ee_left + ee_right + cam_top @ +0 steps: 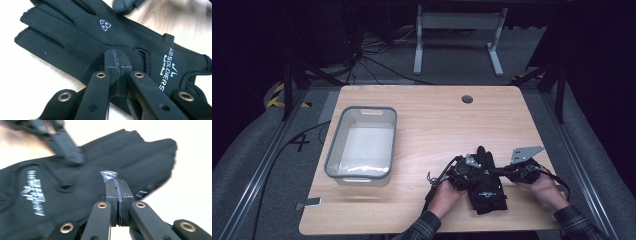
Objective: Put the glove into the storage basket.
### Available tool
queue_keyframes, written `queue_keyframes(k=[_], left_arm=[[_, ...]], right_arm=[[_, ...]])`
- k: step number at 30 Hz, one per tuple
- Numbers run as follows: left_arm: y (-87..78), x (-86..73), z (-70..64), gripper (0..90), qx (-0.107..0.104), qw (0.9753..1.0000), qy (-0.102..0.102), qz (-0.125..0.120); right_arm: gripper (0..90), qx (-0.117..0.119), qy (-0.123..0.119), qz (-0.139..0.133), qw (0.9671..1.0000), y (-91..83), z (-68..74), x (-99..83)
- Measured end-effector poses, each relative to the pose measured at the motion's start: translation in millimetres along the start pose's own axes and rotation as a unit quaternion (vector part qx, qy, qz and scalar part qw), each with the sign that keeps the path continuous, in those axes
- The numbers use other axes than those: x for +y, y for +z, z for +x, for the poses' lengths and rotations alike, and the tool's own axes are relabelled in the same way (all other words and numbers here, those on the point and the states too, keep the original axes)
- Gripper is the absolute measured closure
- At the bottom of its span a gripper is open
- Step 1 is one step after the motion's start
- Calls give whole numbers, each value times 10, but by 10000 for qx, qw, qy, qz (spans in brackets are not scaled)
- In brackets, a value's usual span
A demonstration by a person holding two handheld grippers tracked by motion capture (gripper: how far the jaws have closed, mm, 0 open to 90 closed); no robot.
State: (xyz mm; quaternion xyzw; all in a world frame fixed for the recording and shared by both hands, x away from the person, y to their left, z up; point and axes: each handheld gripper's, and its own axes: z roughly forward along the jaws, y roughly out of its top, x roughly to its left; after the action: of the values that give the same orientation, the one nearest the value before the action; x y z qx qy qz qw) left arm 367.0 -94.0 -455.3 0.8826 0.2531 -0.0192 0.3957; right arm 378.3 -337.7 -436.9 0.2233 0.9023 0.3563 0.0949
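A black glove (486, 189) with a white "ABSOLDIERS" print lies flat near the table's front edge, fingers pointing away from the person. Both grippers hover low over its back. My left gripper (478, 170) comes in from the left; its jaws are shut together, tips against the glove (75, 37) near the knuckles, with no fabric seen between them. My right gripper (503, 171) comes in from the right, jaws also shut, over the glove (140, 152) beside its small white logo. The other gripper's tip shows blurred in each gripper view.
A grey-rimmed translucent bin (360, 108) stands on the left half of the wooden table (437, 120). A round cable hole (467, 99) sits near the far edge. Cables and a desk frame lie on the floor beyond.
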Motion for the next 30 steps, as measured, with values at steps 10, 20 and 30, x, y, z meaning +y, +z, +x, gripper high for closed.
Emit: queue_keyframes(k=[10, 20, 30], left_arm=[[-134, 6, 40, 895, 128, 9999, -50, -99], [-431, -58, 196, 896, 392, 9987, -181, -257], [-691, -119, 365, 895, 521, 9975, -311, -355]], right_arm=[[900, -27, 91, 221, 9997, -83, -57, -186], [900, 447, 25, 224, 9987, -151, 145, -309], [900, 925, -162, 245, 9953, -2, 350, -218]])
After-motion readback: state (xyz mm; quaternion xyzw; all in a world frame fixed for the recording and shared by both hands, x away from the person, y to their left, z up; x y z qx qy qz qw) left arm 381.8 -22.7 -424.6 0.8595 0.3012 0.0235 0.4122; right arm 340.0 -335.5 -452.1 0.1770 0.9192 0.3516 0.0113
